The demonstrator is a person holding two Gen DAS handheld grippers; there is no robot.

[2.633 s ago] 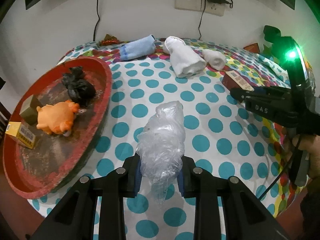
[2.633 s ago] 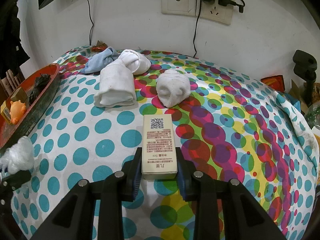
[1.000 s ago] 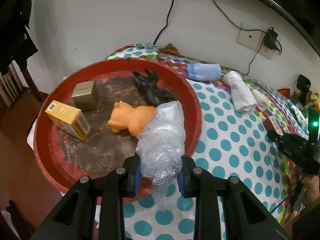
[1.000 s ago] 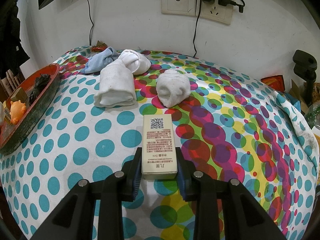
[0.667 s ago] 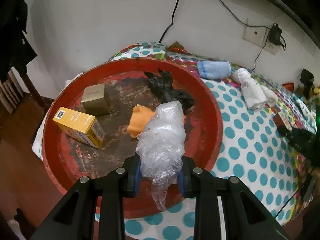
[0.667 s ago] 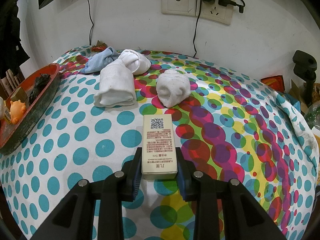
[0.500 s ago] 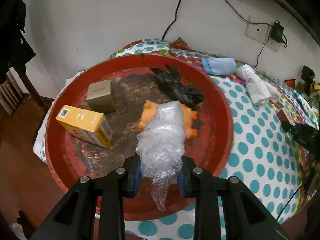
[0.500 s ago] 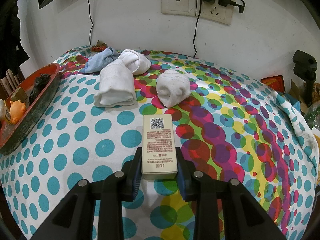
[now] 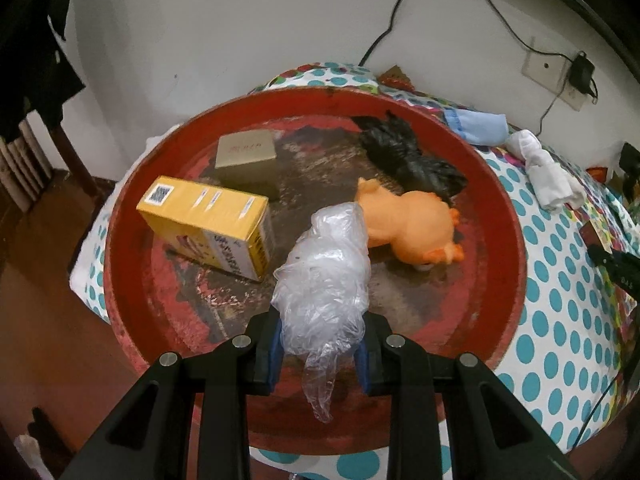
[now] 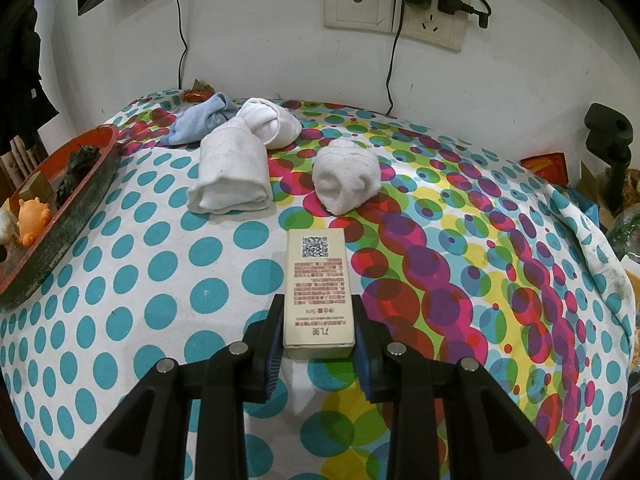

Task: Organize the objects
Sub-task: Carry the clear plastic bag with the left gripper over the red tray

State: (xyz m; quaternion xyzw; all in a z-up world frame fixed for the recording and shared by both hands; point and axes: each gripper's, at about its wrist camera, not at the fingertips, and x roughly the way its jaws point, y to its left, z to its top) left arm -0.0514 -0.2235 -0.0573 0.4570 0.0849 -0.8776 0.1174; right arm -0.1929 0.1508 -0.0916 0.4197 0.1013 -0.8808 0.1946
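My left gripper [image 9: 320,354] is shut on a crumpled clear plastic bag [image 9: 326,280], held over the near part of a round red tray [image 9: 136,184]. In the tray lie a yellow box [image 9: 208,224], a gold box [image 9: 248,158], an orange toy animal [image 9: 412,228] and a black crumpled bag [image 9: 412,160]. My right gripper [image 10: 318,346] is shut on a cream carton [image 10: 319,288] with a QR code, above the dotted tablecloth [image 10: 140,264]. The red tray [image 10: 76,204] shows at that view's left edge.
On the cloth lie a rolled white towel [image 10: 232,172], a white sock ball [image 10: 272,122], a blue cloth [image 10: 204,120] and a white bundle [image 10: 346,176]. A wall socket [image 10: 400,12] with cables is behind. Floor drops off left of the tray [image 9: 48,280].
The left gripper has carried the plastic bag leftward from the tablecloth to over the red tray, and the tray now fills its view. The right gripper and its carton have stayed put.
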